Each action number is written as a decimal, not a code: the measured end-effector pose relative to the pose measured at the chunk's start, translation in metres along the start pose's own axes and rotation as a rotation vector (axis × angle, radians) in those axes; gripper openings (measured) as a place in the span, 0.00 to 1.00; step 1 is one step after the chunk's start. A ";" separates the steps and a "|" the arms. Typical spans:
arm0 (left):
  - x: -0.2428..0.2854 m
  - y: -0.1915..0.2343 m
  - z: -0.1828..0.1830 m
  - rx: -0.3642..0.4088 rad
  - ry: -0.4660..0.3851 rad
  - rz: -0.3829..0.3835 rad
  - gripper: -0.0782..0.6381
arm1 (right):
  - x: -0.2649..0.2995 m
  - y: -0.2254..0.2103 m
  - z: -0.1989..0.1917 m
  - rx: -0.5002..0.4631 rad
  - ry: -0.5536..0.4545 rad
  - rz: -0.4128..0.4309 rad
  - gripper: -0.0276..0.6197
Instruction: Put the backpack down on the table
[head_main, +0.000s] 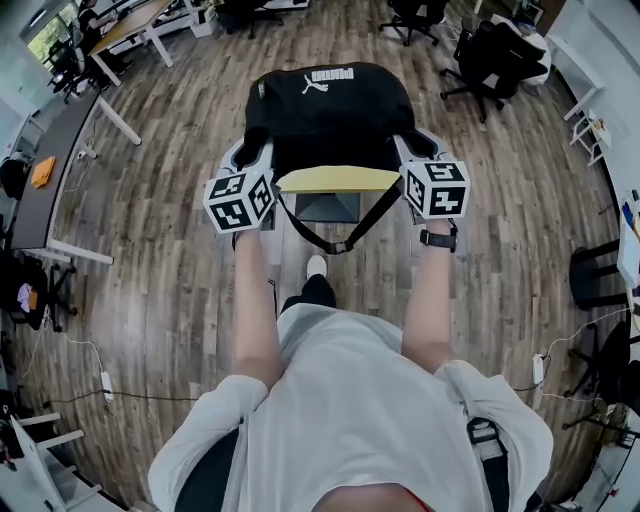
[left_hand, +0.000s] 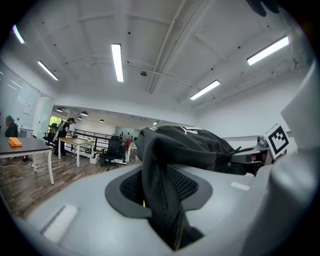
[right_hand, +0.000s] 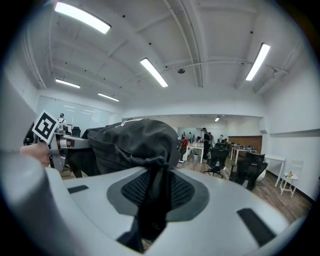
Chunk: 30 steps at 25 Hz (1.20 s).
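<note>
Shows a black backpack carried in mid-air over a wood-plank floor, seen from above the person's head. Hangs between two hand-held tools, with both bare forearms stretched forward beneath it. Rests on no table.

Left gripper: closed narrowly onto a fold of the bag's black cloth, the fold squeezed between the padded jaws and spilling out of them towards the camera. Right gripper: likewise closed narrowly onto a bunched fold of black cloth at the bag's other side. Held about level with each other, one at each side of the bag (each carries a cube with black-and-white square markers).

Opens towards the person, with a yellow panel showing at the bag's near edge. Below that, a black strap dangling in a loop.

On the right wrist, a dark watch. Off to the left, well apart from the bag, a long table. At the far right, black office chairs.
</note>
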<state>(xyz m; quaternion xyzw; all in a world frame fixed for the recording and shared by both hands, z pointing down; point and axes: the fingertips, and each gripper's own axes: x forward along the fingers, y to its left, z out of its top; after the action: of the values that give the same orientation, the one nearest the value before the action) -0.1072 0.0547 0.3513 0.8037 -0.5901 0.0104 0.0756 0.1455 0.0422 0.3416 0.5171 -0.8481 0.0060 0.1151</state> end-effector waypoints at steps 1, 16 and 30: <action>0.012 0.011 0.005 -0.002 -0.003 -0.003 0.27 | 0.015 -0.001 0.007 -0.005 -0.002 0.002 0.18; 0.198 0.115 0.024 -0.056 0.034 -0.076 0.27 | 0.198 -0.048 0.034 0.007 0.051 -0.085 0.18; 0.289 0.172 -0.014 -0.081 0.115 -0.052 0.27 | 0.314 -0.069 -0.013 0.083 0.134 -0.099 0.18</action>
<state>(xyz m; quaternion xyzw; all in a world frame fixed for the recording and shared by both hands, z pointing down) -0.1816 -0.2674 0.4150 0.8131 -0.5638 0.0308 0.1420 0.0707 -0.2628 0.4096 0.5613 -0.8108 0.0699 0.1501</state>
